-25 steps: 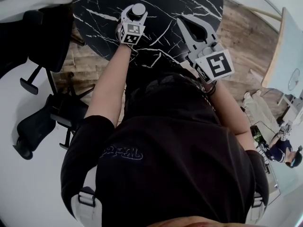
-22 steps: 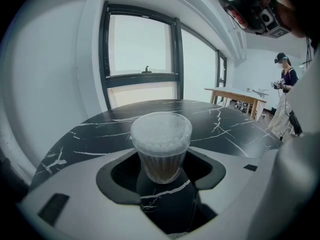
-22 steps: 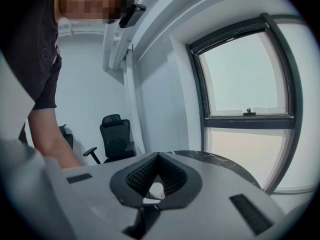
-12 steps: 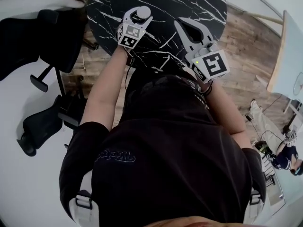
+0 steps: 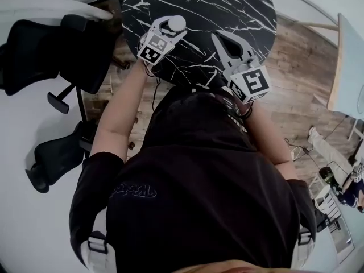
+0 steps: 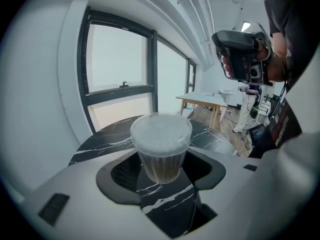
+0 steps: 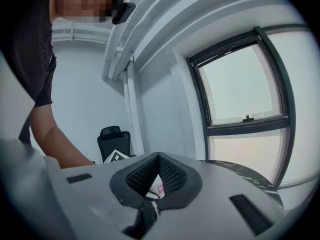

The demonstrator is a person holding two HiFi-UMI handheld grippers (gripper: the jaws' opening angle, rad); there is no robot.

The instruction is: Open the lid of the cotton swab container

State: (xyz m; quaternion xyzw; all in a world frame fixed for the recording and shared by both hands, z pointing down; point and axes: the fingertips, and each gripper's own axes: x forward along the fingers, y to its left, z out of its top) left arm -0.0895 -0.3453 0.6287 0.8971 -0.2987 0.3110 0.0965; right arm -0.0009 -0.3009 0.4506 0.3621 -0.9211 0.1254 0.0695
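Over the near edge of the round black marble table with white veins [image 5: 227,4], the left gripper [image 5: 169,28] has both jaws clamped on the clear ribbed plastic cotton swab container [image 6: 161,161]. The jaws stand wide around its body. Its frosted white lid [image 6: 161,132] sits closed on top. The left gripper view shows the container's base with marble beneath it, while the head view gives only the lid, a white disc between the jaws.

Just right of the container, over the same table edge and apart from it, the right gripper [image 5: 220,37] has its jaws pressed together and holds nothing. Its own view shows a scrap of white with red print through the hollow in the pads; I cannot tell what it is.

Left of the table stand black office chairs [image 5: 34,50]. Beyond the table's far side, only the gripper views show a dark-framed window [image 7: 245,84], and only the left gripper view shows a light wooden table [image 6: 205,101].
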